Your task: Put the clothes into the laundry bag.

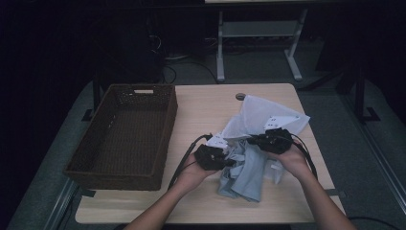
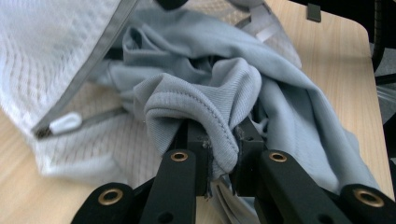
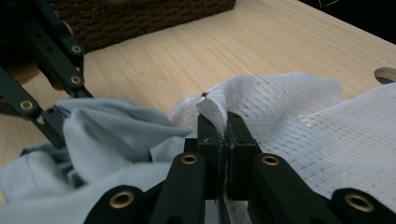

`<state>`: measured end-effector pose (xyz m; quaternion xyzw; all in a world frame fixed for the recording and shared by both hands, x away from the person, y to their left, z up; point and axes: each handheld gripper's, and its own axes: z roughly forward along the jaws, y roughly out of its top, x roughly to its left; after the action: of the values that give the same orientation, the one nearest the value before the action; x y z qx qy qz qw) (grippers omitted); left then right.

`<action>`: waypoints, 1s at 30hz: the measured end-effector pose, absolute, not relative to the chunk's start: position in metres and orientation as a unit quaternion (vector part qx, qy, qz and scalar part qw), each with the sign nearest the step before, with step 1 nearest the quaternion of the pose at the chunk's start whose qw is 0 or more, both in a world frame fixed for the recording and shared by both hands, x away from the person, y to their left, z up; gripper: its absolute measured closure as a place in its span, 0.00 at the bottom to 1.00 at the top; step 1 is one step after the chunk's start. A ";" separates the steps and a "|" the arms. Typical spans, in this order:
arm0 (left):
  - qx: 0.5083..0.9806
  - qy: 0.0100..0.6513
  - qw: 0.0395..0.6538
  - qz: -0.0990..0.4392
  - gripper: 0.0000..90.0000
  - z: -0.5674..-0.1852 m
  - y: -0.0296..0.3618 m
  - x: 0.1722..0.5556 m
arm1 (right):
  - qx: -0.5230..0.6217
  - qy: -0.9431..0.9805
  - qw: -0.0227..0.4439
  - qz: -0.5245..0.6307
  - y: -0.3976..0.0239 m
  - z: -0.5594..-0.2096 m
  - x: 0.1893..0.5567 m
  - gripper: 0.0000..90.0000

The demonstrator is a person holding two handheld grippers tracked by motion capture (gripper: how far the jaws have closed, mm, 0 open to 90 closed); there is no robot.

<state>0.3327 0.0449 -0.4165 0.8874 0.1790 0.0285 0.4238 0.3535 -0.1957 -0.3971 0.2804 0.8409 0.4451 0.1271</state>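
We are inspecting a garment being worked at the mouth of a mesh laundry bag [image 1: 268,117] on the counter [image 1: 210,108]. The left gripper [image 1: 229,162] is clamping a hemmed fold of the grey-blue garment [image 1: 244,175], its jaws nearly together with the cloth pinched between them. The right gripper [image 1: 253,140] is holding the grey-taped rim of the mesh bag, jaws pressed tight on it.

We are judging that the step in hand is separating garment from bag; which way the cloth is travelling we cannot tell. To do it well, we are advising that the right gripper keep the rim taut and raised, so the opening stays wide, while the left moves its fold straight along the line of the mouth, without snagging the zipper pull [image 2: 65,123].

The garment is lying bunched at about 5 o'clock from the counter's centre, just beside the bag and overlapping it. Its long axis is running roughly from 6 o'clock to 12 o'clock, with the gripped end toward the bag. The wicker basket [image 1: 124,134] is standing well apart, at 9 o'clock.
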 end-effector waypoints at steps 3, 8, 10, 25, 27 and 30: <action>0.884 0.188 0.426 0.033 0.89 -0.415 0.036 0.338 | 0.280 0.837 0.127 0.452 -0.196 -0.393 0.349 0.96; 0.881 0.208 0.424 0.033 0.89 -0.423 0.021 0.347 | 0.279 0.833 0.120 0.462 -0.198 -0.390 0.336 0.96; 0.878 0.216 0.425 0.036 0.89 -0.428 0.015 0.350 | 0.279 0.834 0.117 0.462 -0.198 -0.390 0.333 0.96; 0.872 0.243 0.422 0.051 0.81 -0.441 0.011 0.353 | 0.268 0.837 0.099 0.467 -0.193 -0.392 0.312 0.96; 0.875 0.242 0.416 0.052 0.76 -0.440 0.017 0.350 | 0.267 0.838 0.099 0.465 -0.193 -0.394 0.309 0.96; 0.878 0.243 0.411 0.045 0.66 -0.436 0.029 0.346 | 0.271 0.838 0.096 0.464 -0.195 -0.396 0.310 0.96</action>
<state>0.3456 0.0292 -0.4362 0.8777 0.2426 0.0449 0.4109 0.3096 -0.1950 -0.3962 0.2706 0.8383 0.4635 0.0962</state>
